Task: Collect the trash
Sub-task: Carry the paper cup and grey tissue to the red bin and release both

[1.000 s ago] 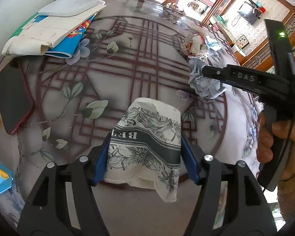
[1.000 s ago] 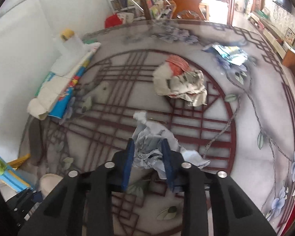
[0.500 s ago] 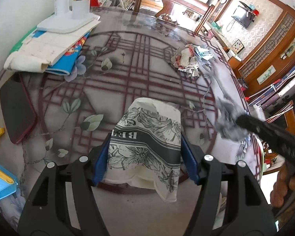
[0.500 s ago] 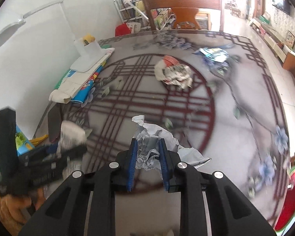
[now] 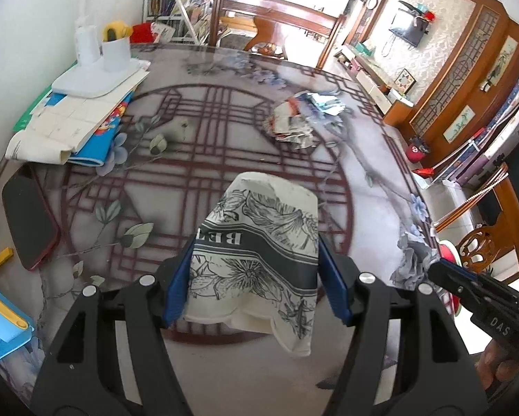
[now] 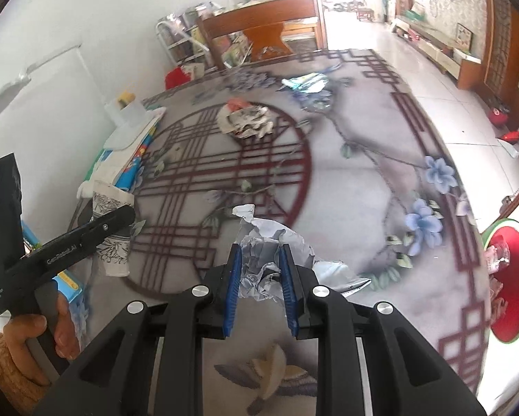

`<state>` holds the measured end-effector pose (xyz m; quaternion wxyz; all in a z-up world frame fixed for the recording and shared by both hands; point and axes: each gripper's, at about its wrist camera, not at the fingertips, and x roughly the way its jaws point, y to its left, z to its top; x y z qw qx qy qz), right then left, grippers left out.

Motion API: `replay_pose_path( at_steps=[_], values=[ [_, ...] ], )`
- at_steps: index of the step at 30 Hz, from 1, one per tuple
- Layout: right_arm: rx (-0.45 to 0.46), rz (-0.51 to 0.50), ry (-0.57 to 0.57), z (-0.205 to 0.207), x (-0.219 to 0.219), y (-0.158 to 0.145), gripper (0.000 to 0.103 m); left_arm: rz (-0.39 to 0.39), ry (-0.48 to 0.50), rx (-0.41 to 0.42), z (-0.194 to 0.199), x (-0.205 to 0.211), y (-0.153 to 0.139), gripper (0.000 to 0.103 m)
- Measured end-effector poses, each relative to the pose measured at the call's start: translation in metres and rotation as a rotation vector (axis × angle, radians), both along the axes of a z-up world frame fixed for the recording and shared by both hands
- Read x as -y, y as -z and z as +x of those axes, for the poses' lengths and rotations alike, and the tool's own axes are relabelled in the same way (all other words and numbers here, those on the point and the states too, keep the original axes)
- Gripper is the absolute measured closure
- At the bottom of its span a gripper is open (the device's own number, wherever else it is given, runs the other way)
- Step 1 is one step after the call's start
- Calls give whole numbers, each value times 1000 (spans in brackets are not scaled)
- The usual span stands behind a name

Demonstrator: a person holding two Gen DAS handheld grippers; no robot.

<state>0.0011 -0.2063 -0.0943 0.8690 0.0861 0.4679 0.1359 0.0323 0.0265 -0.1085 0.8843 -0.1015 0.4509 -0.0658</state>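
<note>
Left wrist view: left claw (image 5: 254, 277) clamped on black-and-white floral paper cup (image 5: 259, 260), above patterned round worktop (image 5: 225, 159). Right wrist view: right claw (image 6: 261, 277) pinching crumpled grey-white paper wad (image 6: 266, 256), above same worktop, near red round bin (image 6: 512, 277) beside worktop edge.

Your left tool (image 5: 256, 277): matt black plastic, pinching printed paper cup (image 5: 259, 253). Right tool (image 6: 259, 277) clamps crumpled paper wad (image 6: 266, 260). Surface (image 5: 225, 159) glossy.

Open table (image 5: 225, 138) ahead; crumpled wrappers (image 5: 290, 126) and books (image 5: 69, 124) flank it.
</note>
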Motion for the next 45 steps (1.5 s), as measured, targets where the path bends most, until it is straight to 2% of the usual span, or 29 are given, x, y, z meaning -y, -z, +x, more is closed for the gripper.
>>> replay_pose_path(
  at_steps=[8,21,45],
  values=[
    [21,23,80,-11,38,-7,82,-8,55,31,-7,35,-13,40],
    [22,55,170,-34,104,-6,82,-7,138,29,-15,106,-18,40],
    [41,97,221,-46,235,-9,82,3,204,42,-26,249,-28,40]
  ],
)
